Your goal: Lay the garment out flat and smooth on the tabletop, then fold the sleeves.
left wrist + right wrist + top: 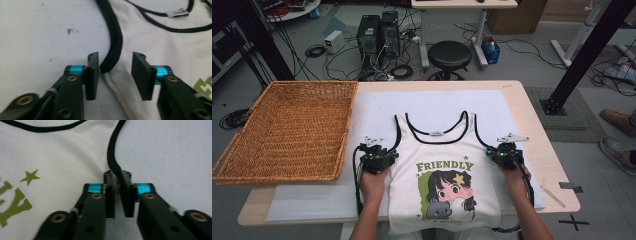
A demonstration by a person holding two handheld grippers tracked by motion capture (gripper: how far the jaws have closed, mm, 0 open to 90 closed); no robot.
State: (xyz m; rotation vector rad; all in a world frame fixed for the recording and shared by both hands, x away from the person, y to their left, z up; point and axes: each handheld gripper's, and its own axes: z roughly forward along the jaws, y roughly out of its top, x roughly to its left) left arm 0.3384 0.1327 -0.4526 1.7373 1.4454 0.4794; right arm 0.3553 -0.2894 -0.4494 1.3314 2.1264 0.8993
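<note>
Two grippers flank the tank top (444,175) lying flat on the table (532,115). The left gripper (115,75) stands spread around the black armhole trim (not yet pinched), while the right gripper (119,195) pinches its armhole edge. Lifting now would likely drag the shirt lopsided.

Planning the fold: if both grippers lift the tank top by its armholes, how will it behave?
The tank top lies flat as thin cloth, so it will probably sag and drape. The right gripper pinches the black trim, likely a firm hold. The left gripper is open around the edge.
</note>
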